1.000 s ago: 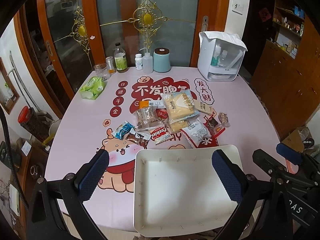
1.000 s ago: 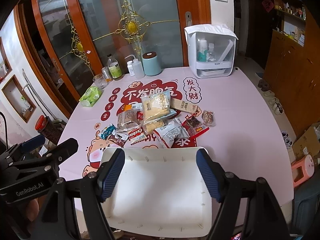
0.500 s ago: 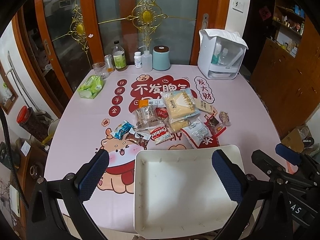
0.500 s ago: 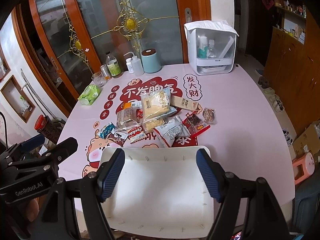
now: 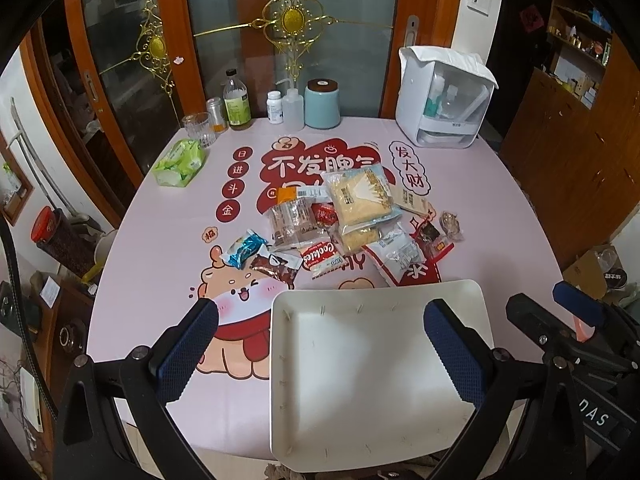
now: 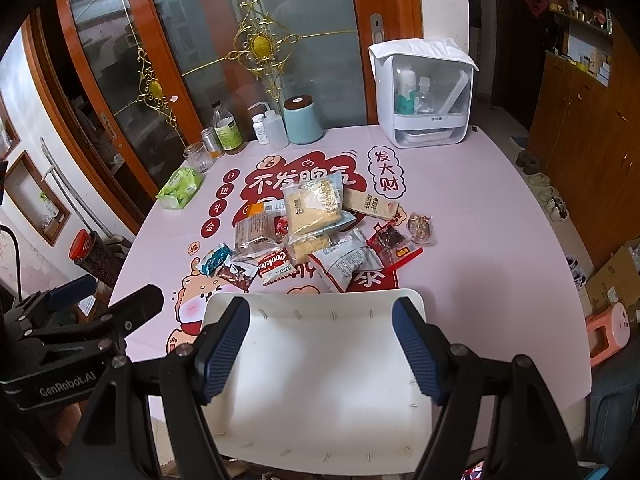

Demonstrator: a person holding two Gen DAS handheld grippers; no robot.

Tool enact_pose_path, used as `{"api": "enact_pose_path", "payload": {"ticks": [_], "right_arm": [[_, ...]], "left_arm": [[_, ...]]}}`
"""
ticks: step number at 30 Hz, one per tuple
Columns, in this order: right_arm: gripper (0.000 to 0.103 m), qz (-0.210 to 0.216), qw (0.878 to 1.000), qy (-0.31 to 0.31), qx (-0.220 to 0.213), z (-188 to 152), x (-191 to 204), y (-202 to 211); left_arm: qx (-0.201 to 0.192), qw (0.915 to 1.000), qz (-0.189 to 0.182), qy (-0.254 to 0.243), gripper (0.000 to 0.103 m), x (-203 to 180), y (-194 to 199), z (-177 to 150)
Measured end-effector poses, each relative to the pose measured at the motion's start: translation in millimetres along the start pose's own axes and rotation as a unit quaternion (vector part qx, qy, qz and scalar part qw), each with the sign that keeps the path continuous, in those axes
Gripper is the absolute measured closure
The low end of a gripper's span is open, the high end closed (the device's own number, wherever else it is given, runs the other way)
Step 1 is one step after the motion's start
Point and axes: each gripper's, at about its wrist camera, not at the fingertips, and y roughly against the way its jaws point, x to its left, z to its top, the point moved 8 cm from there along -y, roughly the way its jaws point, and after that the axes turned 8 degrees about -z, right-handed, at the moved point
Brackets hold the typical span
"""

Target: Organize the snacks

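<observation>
1. White tray (image 5: pixel 376 380) sits empty at the near edge of the table (image 5: pixel 500 208), straight under both tools; the snacks (image 5: pixel 344 220) are heaped just beyond its far rim, at 12 o'clock from me.
2. My left gripper (image 5: pixel 320 350) hangs spread wide with nothing between its blue pads (image 5: pixel 186 346). My right gripper (image 6: pixel 320 350) is just as wide apart and just as bare.
3. From the left tool, the nearest pieces are the blue wrapper (image 5: pixel 245 247) and brown packet (image 5: pixel 276 266) at about 11 o'clock, and the Cookies pack (image 5: pixel 323 258) at 12, close to the rim.
4. From the right tool, the grey bag (image 6: pixel 348 258) lies at 12 o'clock, overhanging the tray's far edge or nearly so, with the red packet (image 6: pixel 394 242) at 1 o'clock.
5. The grey bag's long axis runs roughly 11 to 5 as the right camera sees it, so I judge a slight wrist turn would put the jaws across its narrow side.
6. I judge the right hand better placed for the grey bag and the left for the blue wrapper; either way the haul is short, straight back toward 6 o'clock into the tray.
</observation>
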Motion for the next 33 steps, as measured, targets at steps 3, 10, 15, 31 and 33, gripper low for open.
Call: {"api": "enact_pose_path", "payload": {"ticks": [3,10,15,31,33], "right_arm": [[0.028,-0.001,1.000,0.000,0.000,0,0,-1],[0.028,-0.006,1.000,-0.001,-0.003,7,3,1],[0.028,-0.009,1.000,0.005,-0.005,14,7,0],[0.029,-0.037,0.999,0.013,0.020,73,0,-58],[0.029,-0.033,0.999,0.008,0.034,76,-1,-79]], "left_arm": [[0.001,1.0000,-0.003,-0.001,0.001,1,0,0],[-0.008,1.0000,-0.003,-0.004,0.001,3,3,3],[-0.013,0.9999,0.008,-0.004,0.001,10,4,9],[-0.057,0.9963,0.063,-0.015,0.001,80,-9,83],[-0.048,0.9969,0.062,-0.009,0.001,91,-23,90]]}}
